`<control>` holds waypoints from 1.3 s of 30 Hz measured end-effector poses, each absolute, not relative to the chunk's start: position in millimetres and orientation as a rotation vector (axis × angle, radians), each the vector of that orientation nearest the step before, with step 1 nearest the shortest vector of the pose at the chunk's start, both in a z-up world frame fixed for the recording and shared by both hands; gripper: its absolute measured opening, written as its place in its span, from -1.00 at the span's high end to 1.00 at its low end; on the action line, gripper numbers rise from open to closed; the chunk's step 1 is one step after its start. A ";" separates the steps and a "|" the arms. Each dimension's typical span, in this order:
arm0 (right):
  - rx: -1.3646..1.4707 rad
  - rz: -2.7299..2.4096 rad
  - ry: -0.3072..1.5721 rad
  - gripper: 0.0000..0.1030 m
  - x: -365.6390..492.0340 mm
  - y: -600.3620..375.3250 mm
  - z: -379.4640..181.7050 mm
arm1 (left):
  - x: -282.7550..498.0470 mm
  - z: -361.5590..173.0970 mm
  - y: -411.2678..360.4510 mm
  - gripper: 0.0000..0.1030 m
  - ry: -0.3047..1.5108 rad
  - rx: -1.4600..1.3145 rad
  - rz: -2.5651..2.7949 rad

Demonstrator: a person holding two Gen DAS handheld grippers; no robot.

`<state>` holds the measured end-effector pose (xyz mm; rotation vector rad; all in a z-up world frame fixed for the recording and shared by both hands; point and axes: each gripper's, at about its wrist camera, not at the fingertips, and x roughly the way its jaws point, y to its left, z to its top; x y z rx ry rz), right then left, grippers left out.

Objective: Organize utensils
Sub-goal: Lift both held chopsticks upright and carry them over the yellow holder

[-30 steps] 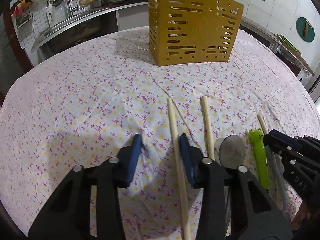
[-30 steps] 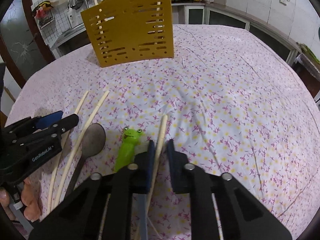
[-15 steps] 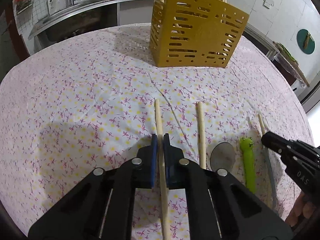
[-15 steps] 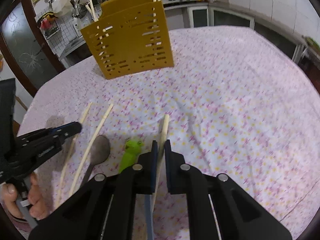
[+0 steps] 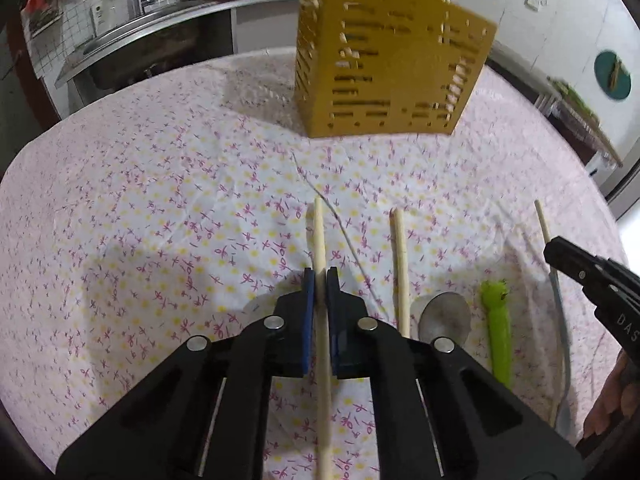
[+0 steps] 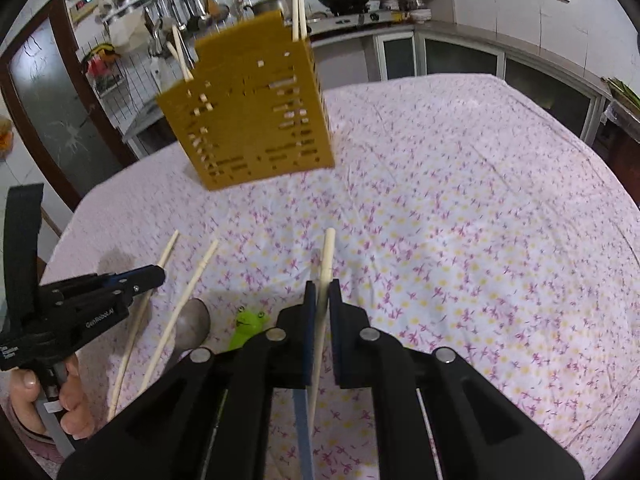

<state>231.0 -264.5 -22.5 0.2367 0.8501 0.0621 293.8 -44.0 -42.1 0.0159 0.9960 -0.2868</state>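
My left gripper (image 5: 320, 274) is shut on a pale wooden chopstick (image 5: 318, 232) that lies along the floral tablecloth (image 5: 160, 220). To its right lie a second chopstick (image 5: 400, 264), a metal spoon (image 5: 444, 316) and a green frog-handled utensil (image 5: 498, 332). My right gripper (image 6: 322, 284) is shut on another chopstick (image 6: 328, 252), whose tip points towards the yellow slotted holder (image 6: 256, 120). A blue-grey strip (image 6: 302, 432) runs under its jaws; I cannot tell whether it is gripped. The holder (image 5: 384, 72) stands upright at the far side with several chopsticks in it.
A kitchen counter with a sink (image 5: 132, 40) and hanging tools runs behind the table. Low cabinets (image 6: 460, 60) line the far right. A person's hand (image 6: 72, 400) holds the left gripper (image 6: 158, 274) at the near left table edge.
The left gripper's jaws went from wide apart to shut on the chopstick. The right gripper, shut on its chopstick throughout, rose a little, and its view tilted up towards the holder.
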 end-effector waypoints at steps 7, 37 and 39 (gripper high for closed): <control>0.206 0.098 0.707 0.87 216.7 -264.3 15.0 | 274.5 -1.8 -33.9 0.92 0.848 -0.063 -0.334; 0.193 0.122 0.330 0.88 250.3 -288.6 128.1 | 292.8 106.2 -45.5 0.92 0.396 -0.199 -0.432; 0.185 0.127 0.302 0.88 263.3 -288.8 140.5 | 304.4 120.8 -51.0 0.92 0.366 -0.187 -0.426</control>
